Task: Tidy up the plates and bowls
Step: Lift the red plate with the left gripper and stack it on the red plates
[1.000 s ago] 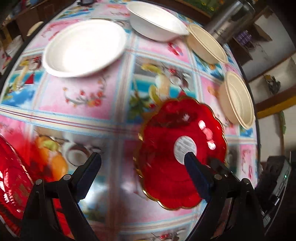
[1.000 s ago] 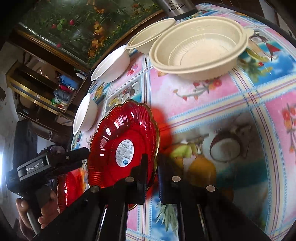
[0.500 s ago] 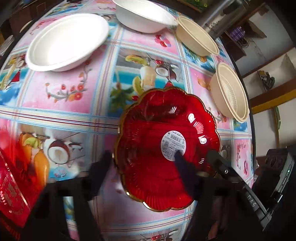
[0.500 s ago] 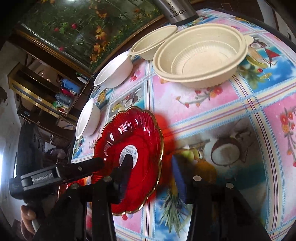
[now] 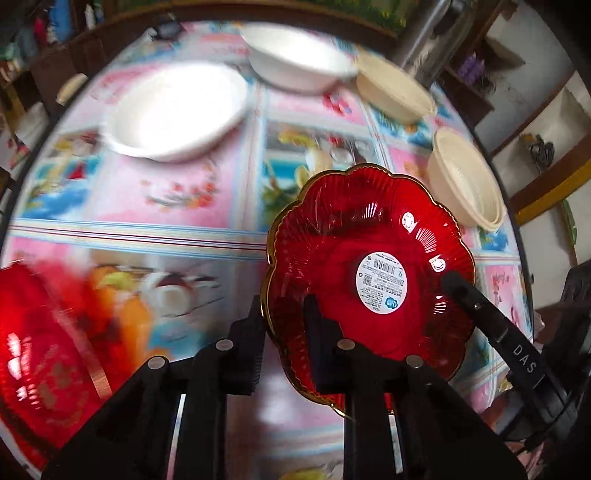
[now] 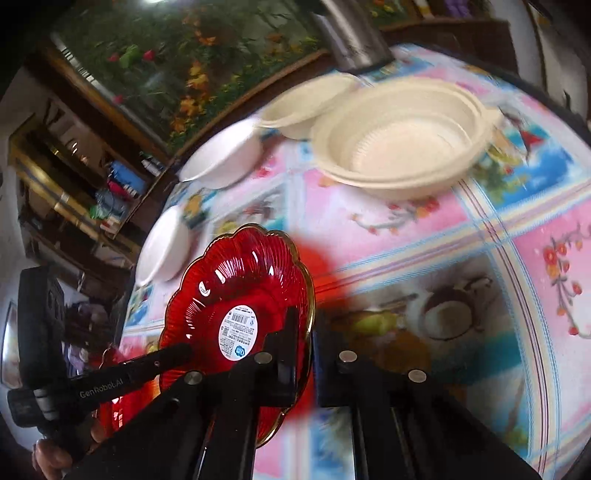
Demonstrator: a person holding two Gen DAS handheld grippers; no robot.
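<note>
A red scalloped glass plate (image 5: pixel 369 266) with a gold rim and a white label is lifted above the table. My left gripper (image 5: pixel 284 325) is shut on its left rim. My right gripper (image 6: pixel 304 343) is shut on the opposite rim of the same plate (image 6: pixel 240 295). A second red plate (image 5: pixel 40 354) lies at the lower left. A white bowl (image 5: pixel 177 110) and another white bowl (image 5: pixel 295 59) stand at the back. Beige bowls (image 6: pixel 402 136) stand at the back right.
The table wears a pink and blue fruit-print cloth (image 5: pixel 184 206). A steel flask (image 6: pixel 351 33) stands at the far edge. A beige bowl (image 5: pixel 465 181) sits near the table's right edge. Shelves stand beyond the table.
My left gripper has closed from wide open onto the plate's left rim. My right gripper opened briefly and closed on the plate's rim again. The plate has risen.
</note>
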